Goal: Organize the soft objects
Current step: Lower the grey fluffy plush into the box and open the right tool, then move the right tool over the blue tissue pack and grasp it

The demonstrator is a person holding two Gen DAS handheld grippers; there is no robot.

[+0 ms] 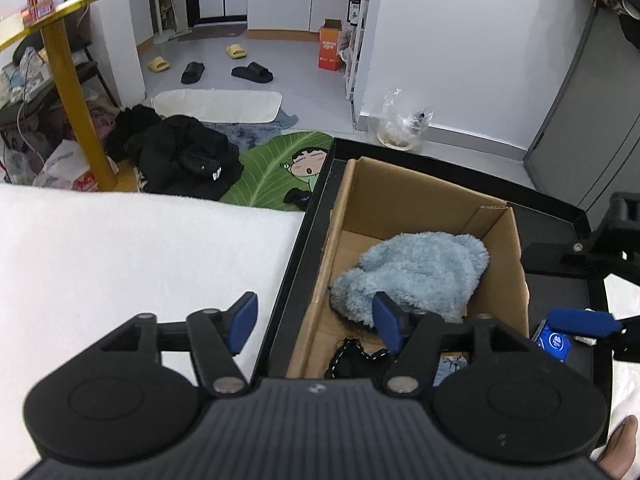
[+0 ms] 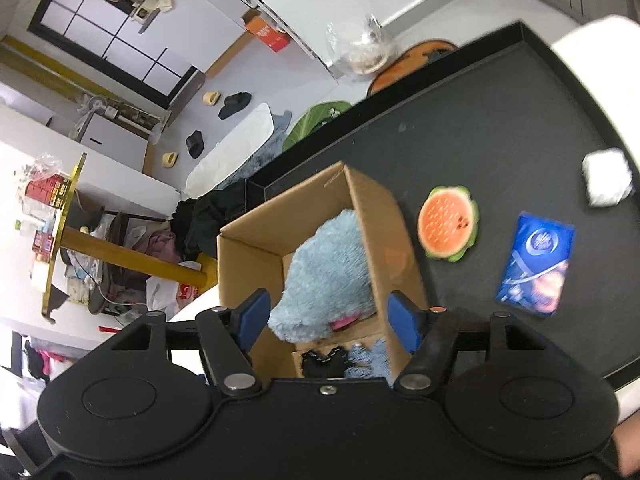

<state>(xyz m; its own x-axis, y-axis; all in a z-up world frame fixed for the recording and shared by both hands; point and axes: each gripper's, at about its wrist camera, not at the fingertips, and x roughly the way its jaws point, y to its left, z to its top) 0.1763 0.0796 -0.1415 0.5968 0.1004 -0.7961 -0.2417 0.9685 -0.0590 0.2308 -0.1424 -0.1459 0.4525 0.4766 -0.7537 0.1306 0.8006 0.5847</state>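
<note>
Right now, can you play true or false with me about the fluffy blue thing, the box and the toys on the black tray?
1. The fluffy blue plush sits inside the cardboard box. True.
2. The watermelon toy is in the box too. False: it lies on the black tray, beside the box.
3. Both tongs, left and right, are open and hold nothing. True.
4. The blue packet rests on top of the watermelon toy. False: they lie apart on the tray.
</note>
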